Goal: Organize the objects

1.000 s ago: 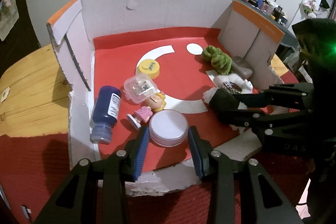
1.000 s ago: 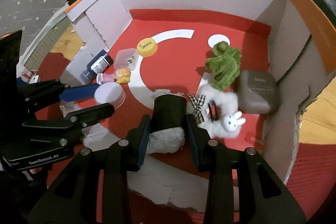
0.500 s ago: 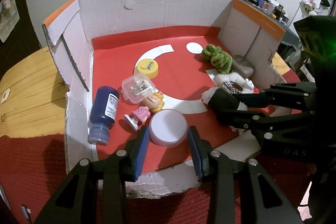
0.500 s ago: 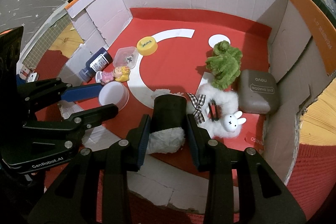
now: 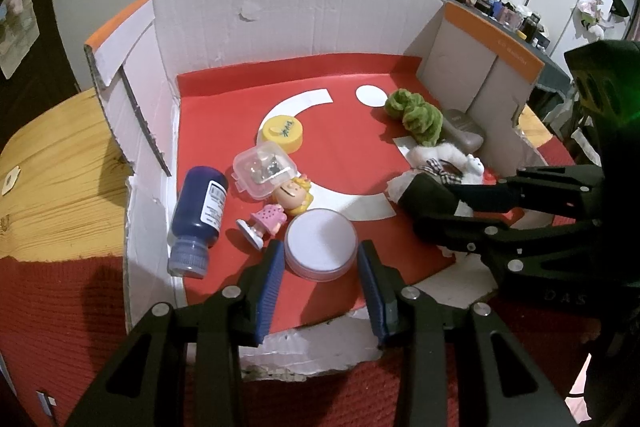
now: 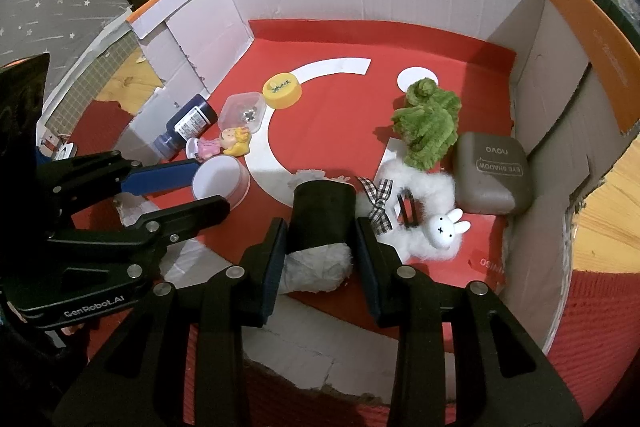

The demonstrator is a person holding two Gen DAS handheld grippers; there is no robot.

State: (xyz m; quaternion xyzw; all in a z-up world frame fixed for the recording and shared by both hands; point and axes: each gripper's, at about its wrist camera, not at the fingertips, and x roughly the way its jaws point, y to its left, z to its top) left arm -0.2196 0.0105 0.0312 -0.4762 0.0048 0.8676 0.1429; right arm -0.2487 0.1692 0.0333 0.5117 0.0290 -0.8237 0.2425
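Observation:
A cardboard box [image 5: 280, 23] with a red floor holds the objects. My left gripper [image 5: 320, 259] is open, its blue pads on either side of a round white-lidded jar [image 5: 320, 243], also seen in the right wrist view [image 6: 220, 183]. My right gripper [image 6: 320, 247] is shut on a black tube with white fluffy ends [image 6: 322, 215], seen from the left wrist view [image 5: 428, 195]. Beside the jar lie a doll figure [image 5: 280, 205], a clear case [image 5: 264, 171], a blue bottle [image 5: 200, 215] and a yellow lid [image 5: 284, 133].
A green plush [image 6: 428, 123], a white bunny scrunchie [image 6: 424, 223] and a grey eye-shadow case [image 6: 492, 173] lie at the box's right side. The box's front wall is torn low [image 5: 312, 347]. A wooden table [image 5: 52, 179] with a red mat [image 5: 60, 307] lies to the left.
Both views have shifted slightly; the grippers stay around the jar and on the tube. The objects in the box have not moved.

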